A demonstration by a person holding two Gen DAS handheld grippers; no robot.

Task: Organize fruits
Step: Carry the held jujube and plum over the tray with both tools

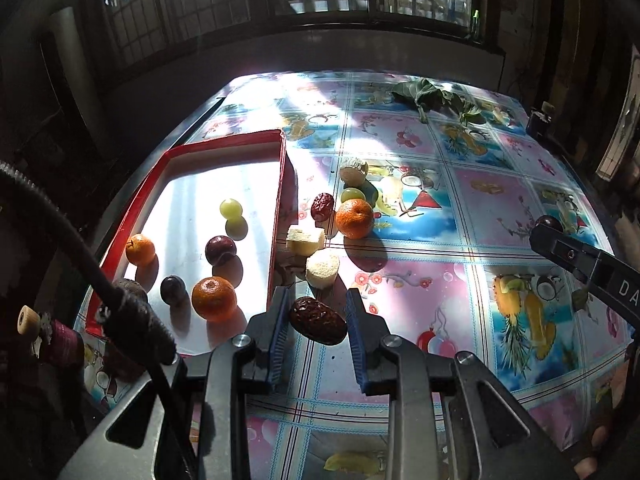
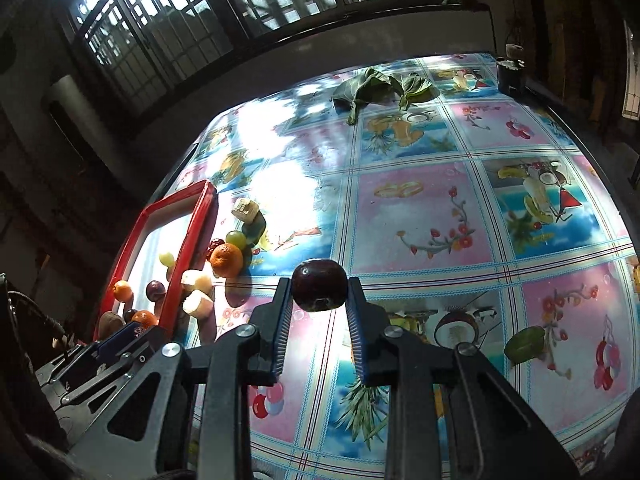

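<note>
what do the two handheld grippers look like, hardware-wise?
Both match: black angular linkage arms with silver pivot bolts, and fingers faced with blue ribbed pads. The left gripper has a thick black cable looped beside it. The right gripper shows white lettering, "DA", on its body in the left view.

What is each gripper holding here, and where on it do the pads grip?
Left gripper holds a dried red date, pinched at its two ends. Right gripper holds a dark plum, pinched across its sides.
</note>
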